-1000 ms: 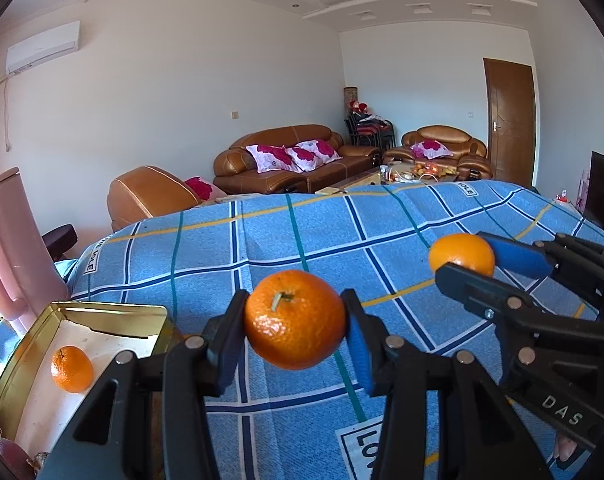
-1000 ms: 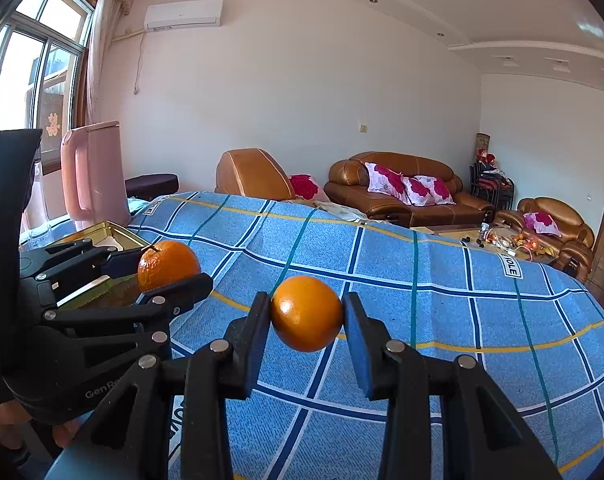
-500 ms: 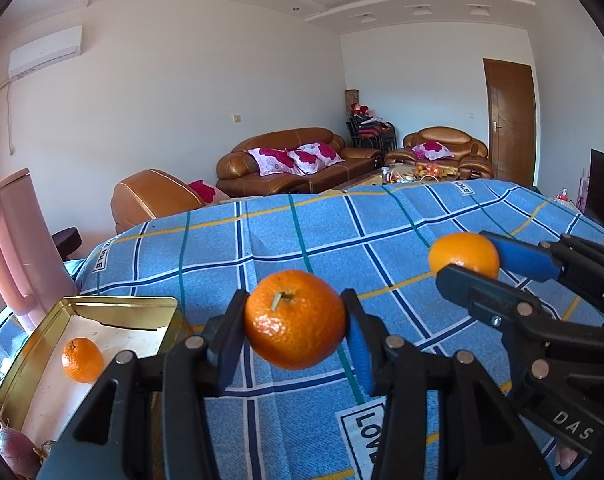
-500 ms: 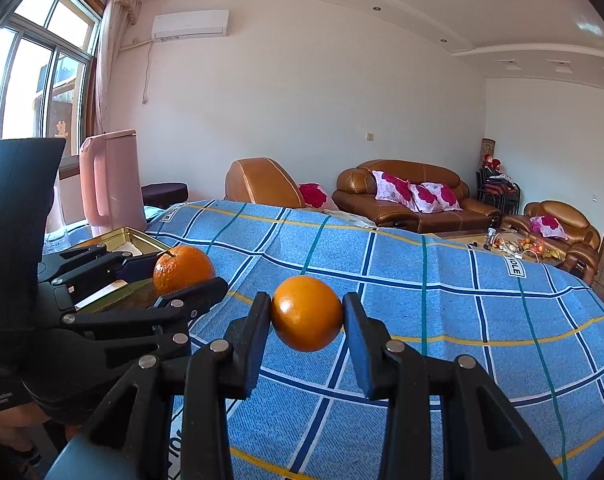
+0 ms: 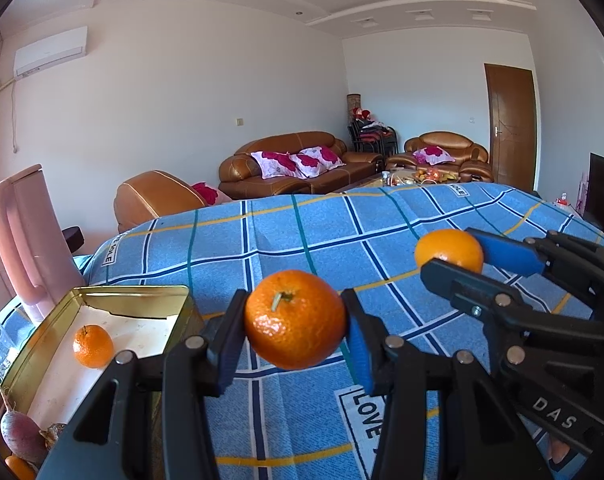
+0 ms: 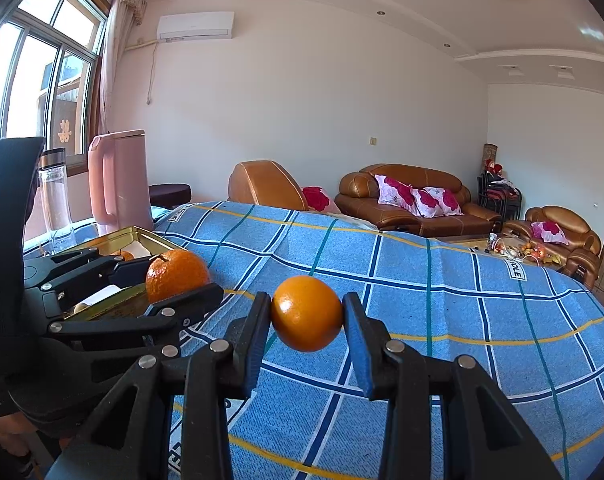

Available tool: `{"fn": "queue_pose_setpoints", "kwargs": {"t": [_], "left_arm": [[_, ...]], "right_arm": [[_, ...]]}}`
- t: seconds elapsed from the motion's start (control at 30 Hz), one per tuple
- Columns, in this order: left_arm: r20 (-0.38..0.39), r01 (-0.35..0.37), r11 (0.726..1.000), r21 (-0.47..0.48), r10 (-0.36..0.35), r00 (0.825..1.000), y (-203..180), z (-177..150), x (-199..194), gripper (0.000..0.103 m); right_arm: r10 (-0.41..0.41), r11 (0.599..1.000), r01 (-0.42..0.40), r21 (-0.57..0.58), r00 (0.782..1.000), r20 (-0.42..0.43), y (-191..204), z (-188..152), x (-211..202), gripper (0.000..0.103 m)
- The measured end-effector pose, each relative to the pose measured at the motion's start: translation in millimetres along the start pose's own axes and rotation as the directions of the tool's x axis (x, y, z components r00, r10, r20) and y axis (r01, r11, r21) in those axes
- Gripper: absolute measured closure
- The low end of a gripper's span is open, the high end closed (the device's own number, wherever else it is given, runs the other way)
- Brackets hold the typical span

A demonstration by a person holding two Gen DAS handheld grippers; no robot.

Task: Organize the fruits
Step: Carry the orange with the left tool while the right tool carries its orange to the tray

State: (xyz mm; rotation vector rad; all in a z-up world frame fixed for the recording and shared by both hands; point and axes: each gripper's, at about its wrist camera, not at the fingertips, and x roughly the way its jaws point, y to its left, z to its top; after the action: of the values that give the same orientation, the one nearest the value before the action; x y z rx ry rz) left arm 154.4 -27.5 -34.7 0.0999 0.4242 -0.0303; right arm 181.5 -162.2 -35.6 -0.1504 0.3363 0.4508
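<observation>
A: What is each gripper carrying?

B: The left gripper (image 5: 296,326) is clamped on a stemmed tangerine (image 5: 295,319), pads pressing both sides, the fruit lifted clear of the blue checked cloth (image 5: 302,240) below it. The right gripper (image 6: 306,314) is closed on a smooth orange (image 6: 306,313), also held in the air above the cloth.

A: How do the two sit to each other?

B: Side by side, apart. In the left wrist view the right gripper comes in from the right, a little ahead. In the right wrist view the left gripper sits to the left.

A: And the container?

B: A gold tin (image 5: 42,344) lies open just left of and below the left gripper, its near corner by the left finger. One small tangerine (image 5: 92,346) rests on its pale floor, well apart from the far wall. At the tin's nearest end there is a reddish root vegetable (image 5: 20,432) and something brown beside it; I cannot tell what that is, or whether they lie inside the tin.

A: Anything beyond the tin?

B: A pink jug (image 5: 26,236) stands past it, further left.
</observation>
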Motion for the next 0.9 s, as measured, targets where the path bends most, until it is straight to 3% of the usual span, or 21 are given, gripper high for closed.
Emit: {"fn": "queue_pose_setpoints", "kwargs": {"t": [0.9], "left_arm": [[0.046,-0.029,0.999,-0.033,0.031,0.998,27.1,-19.6,-47.9,0.055]], "right_arm": [[0.071,0.997,-0.071,-0.018,0.997,0.005,36.6,-6.5,-22.8,0.064]]}}
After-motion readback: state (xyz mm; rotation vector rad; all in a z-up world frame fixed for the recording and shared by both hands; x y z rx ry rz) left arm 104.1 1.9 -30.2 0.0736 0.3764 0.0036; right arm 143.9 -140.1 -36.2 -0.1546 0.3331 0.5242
